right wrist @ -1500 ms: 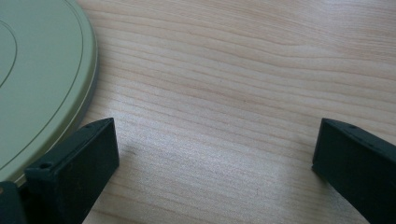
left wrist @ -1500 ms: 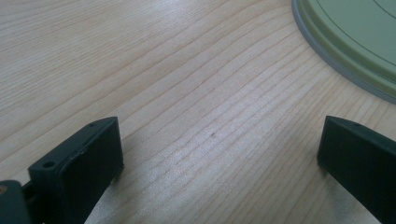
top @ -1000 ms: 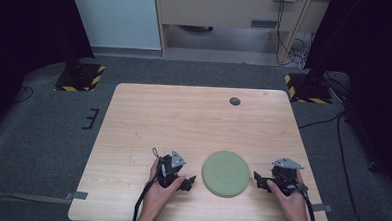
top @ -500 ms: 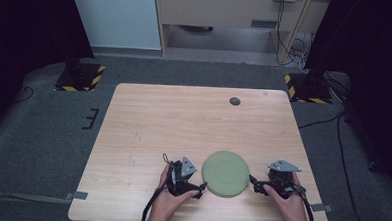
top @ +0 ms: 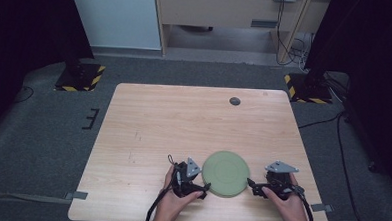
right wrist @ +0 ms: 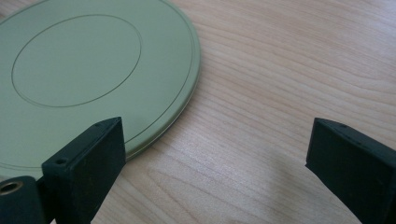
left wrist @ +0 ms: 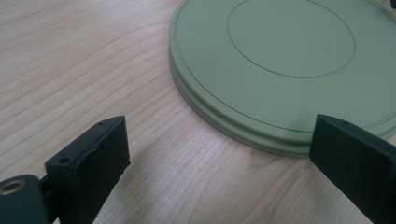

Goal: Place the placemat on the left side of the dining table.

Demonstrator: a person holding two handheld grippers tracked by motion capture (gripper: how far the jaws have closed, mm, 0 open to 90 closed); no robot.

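On the near part of the wooden bench (top: 183, 125), toward the person's edge, lies a flat, round green plate (top: 226, 167), bottom up by the look of the raised ring and concentric grooves on its face. All positions below are taken from that plate.

Left hand-held gripper (top: 196, 186): just beside the plate's left near rim, held by the person's left hand (top: 172, 205). Jaws spread wide. From the left gripper view, the plate (left wrist: 289, 65) sits ahead and to the right; one jaw stands over bare wood, the other is level with the plate's rim. Whether that jaw touches the rim cannot be told.

Right hand-held gripper (top: 254, 186): just beside the plate's right near rim, held by the right hand (top: 292, 210). Jaws also spread wide. From the right gripper view, the plate (right wrist: 88, 70) lies ahead and to the left; one jaw overlaps the plate's edge in the frame, the other stands over bare bench (right wrist: 289, 74). Contact cannot be told.

Plate rests flat on the bench, between the two grippers.

Far from the plate, near the bench's far edge: a small dark round disc (top: 235, 101). Grey carpeted floor (top: 43, 134) surrounds the bench.
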